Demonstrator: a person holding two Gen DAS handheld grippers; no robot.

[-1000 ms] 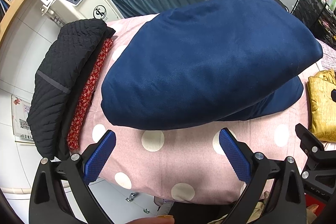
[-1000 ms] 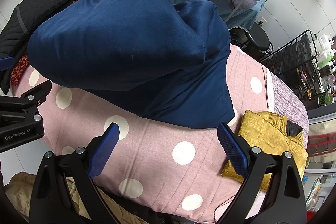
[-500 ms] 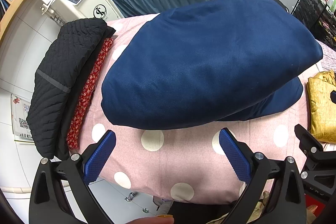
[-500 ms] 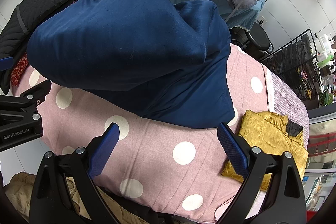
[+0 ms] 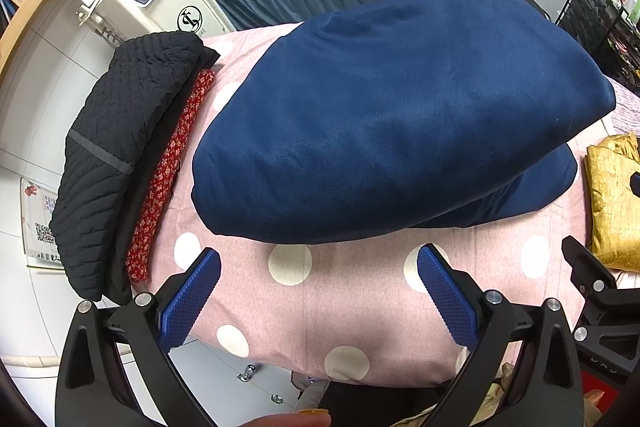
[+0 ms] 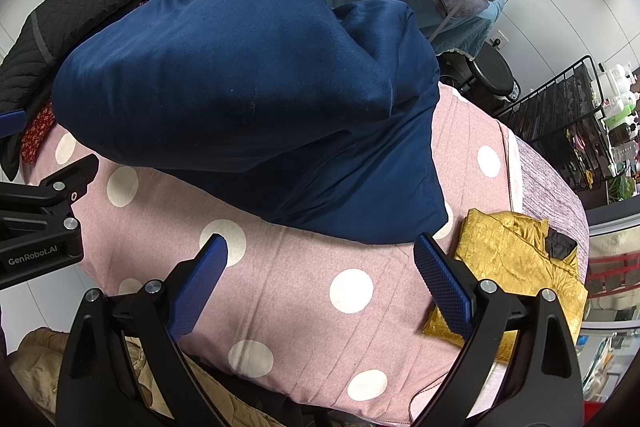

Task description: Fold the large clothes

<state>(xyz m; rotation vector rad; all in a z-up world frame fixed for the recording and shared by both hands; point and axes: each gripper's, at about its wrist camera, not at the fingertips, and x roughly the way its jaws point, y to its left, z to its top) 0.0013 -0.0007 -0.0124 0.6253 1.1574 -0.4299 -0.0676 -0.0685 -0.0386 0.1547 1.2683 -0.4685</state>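
The folded navy garment (image 5: 392,115) lies at twelve o'clock beyond both the left gripper (image 5: 318,267) and the right gripper (image 6: 320,251), whose fingers are spread wide, empty.

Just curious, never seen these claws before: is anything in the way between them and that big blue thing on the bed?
Nothing visible. Only bare polka-dot sheet lies between each open gripper and the blue garment.

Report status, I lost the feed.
Left gripper open, empty. Right gripper open, empty. Navy garment folded on the bed. Nothing blocking.
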